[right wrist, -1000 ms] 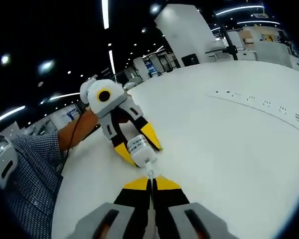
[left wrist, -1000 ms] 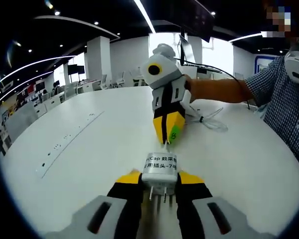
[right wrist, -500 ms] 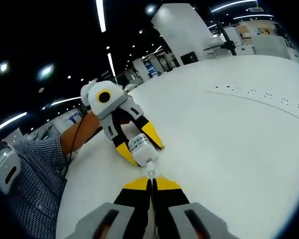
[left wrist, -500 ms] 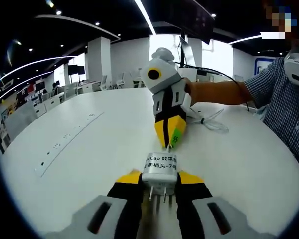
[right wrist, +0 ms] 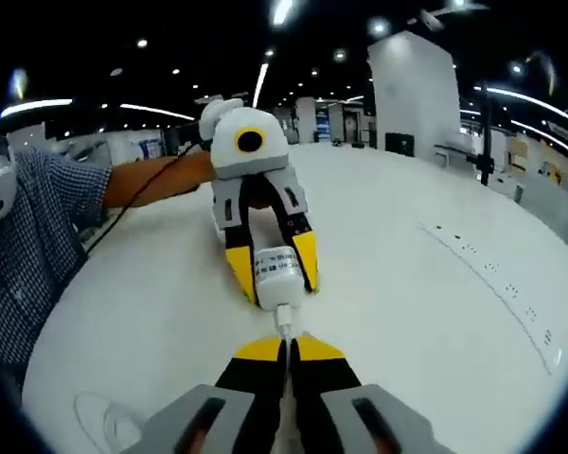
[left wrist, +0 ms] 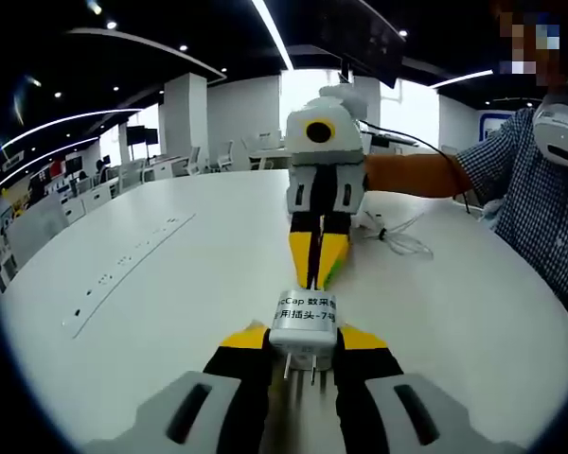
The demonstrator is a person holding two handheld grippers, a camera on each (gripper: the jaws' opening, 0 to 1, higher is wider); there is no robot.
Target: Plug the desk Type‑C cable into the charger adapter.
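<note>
A wide white table (left wrist: 151, 284) runs back into an open office, a row of flush sockets (left wrist: 123, 270) set into its top; ceiling light strips (left wrist: 270, 28) and a white pillar (right wrist: 412, 90) stand beyond

Round white table (left wrist: 170, 284), loose coil of white cable (left wrist: 398, 235) lying on its far side

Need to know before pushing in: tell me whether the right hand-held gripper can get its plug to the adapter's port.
Probably yes: the right hand-held gripper holds the cable plug at the adapter, nothing between.
</note>
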